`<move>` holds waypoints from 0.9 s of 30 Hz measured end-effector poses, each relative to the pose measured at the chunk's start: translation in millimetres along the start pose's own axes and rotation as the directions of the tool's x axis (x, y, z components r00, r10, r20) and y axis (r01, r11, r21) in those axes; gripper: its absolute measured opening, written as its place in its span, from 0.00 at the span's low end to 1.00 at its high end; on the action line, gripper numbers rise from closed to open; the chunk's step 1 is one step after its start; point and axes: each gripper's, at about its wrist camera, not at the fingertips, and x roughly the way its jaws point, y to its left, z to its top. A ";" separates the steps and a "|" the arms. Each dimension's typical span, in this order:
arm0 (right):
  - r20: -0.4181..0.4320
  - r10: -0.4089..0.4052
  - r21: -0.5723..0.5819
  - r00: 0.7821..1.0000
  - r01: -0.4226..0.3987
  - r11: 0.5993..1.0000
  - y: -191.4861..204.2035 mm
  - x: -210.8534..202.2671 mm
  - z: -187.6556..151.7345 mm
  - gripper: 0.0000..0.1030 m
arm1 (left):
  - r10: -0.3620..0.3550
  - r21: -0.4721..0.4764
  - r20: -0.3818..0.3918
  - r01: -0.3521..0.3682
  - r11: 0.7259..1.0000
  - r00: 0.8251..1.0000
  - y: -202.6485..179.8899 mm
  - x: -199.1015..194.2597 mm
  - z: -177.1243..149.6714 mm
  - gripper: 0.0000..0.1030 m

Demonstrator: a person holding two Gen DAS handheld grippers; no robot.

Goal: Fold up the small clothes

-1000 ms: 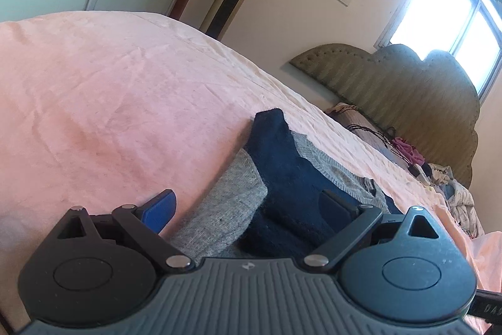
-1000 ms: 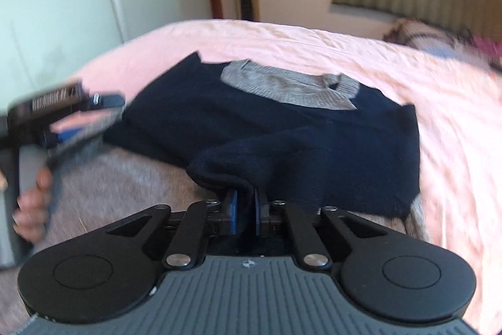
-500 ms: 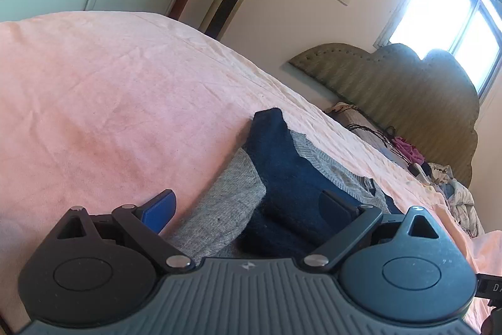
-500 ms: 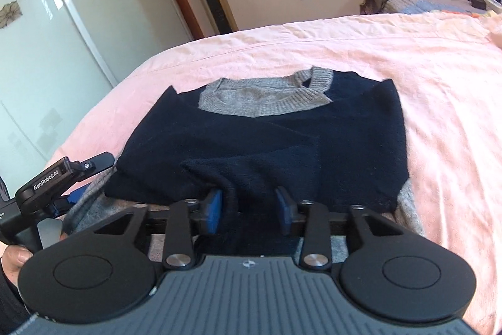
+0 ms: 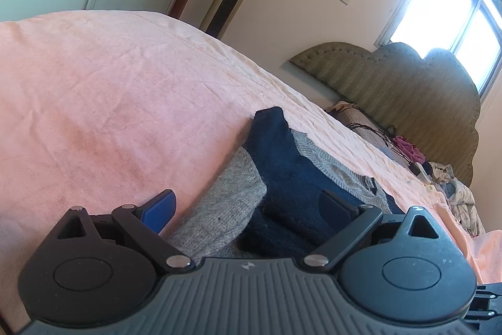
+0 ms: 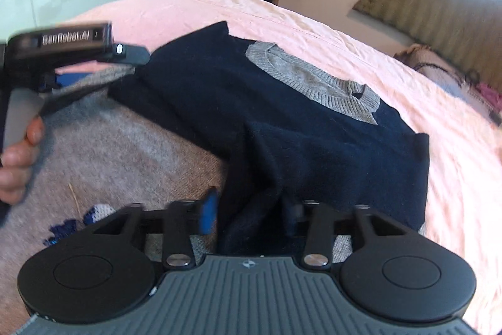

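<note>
On the far left of the right wrist view, the person's hand (image 6: 17,159) grips the handle of the left gripper (image 6: 103,68), which sits low at the left edge of the sweater (image 6: 282,121). Its own camera shows the fingers spread wide with nothing held: the blue pad (image 5: 158,209) lies on the pink sheet (image 5: 109,90) just beside the grey sleeve (image 5: 226,203), and the other finger rests over the navy cloth. The sweater lies flat in the middle of the bed, navy across the chest with a grey collar (image 6: 313,83) toward the headboard (image 6: 439,8) and a grey lower part nearest the cameras. A navy sleeve has been laid across the body and bunches up in front of the right gripper (image 6: 251,215), whose fingers stand part open on either side of that bunch, gripping nothing as far as the blurred picture shows. The likely trouble from here is at this bunch: if the right gripper pulls away while wool still catches on a pad, the sleeve would drag back out of its fold. On the left, closing on sheet and sleeve together would lift the bedding with the garment and spoil the lie. To the right, a heap of other clothes (image 5: 451,190) waits by the headboard, well apart.
</note>
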 end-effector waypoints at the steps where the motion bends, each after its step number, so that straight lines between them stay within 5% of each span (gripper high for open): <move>1: -0.003 0.017 0.043 1.000 -0.017 0.999 -8.4 -0.9 1.2 0.09 | 0.000 0.000 0.001 0.000 1.000 1.000 0.0 0.0 0.0 0.95; 5: 0.013 0.135 0.294 0.991 -0.133 0.947 -53.1 -2.6 0.9 0.06 | 0.000 -0.009 0.001 0.000 1.000 1.000 0.7 -0.1 -0.4 0.96; 10: 0.265 0.313 0.541 0.912 -0.409 0.735 -87.5 -28.8 20.1 0.09 | 0.002 -0.040 0.028 -0.001 0.999 1.000 4.5 -4.0 -0.3 0.96; 12: 0.364 0.370 0.552 0.855 -0.518 0.654 -86.1 -29.2 50.2 0.09 | 0.030 -0.058 0.081 -0.025 0.998 0.996 6.7 -10.8 0.3 0.96; 14: 0.429 0.426 0.508 0.796 -0.603 0.616 -68.7 -23.5 93.0 0.09 | 0.085 -0.090 0.166 -0.071 0.993 0.983 10.8 -21.3 -0.1 0.96; 19: 0.558 0.612 0.351 0.560 -0.828 0.437 4.1 -15.6 212.7 0.09 | 0.299 -0.183 0.345 -0.249 0.951 0.889 15.1 -45.4 -2.6 0.96; 22: 0.577 0.671 0.255 0.465 -0.884 0.393 25.1 -34.4 250.7 0.09 | 0.336 -0.162 0.436 -0.295 0.942 0.835 6.2 -57.8 -7.5 0.96; 23: 0.574 0.684 0.234 0.450 -0.891 0.390 24.7 -38.2 253.6 0.09 | 0.328 -0.140 0.464 -0.298 0.944 0.823 2.2 -61.0 -9.7 0.96; 24: 0.575 0.678 0.223 0.459 -0.885 0.410 18.4 -42.7 253.2 0.09 | 0.317 -0.117 0.485 -0.298 0.947 0.815 -1.6 -62.9 -12.2 0.96; 27: 0.591 0.619 0.263 0.517 -0.849 0.458 -25.4 -48.6 224.0 0.09 | 0.273 -0.026 0.474 -0.297 0.955 0.837 -13.0 -58.2 -14.1 0.96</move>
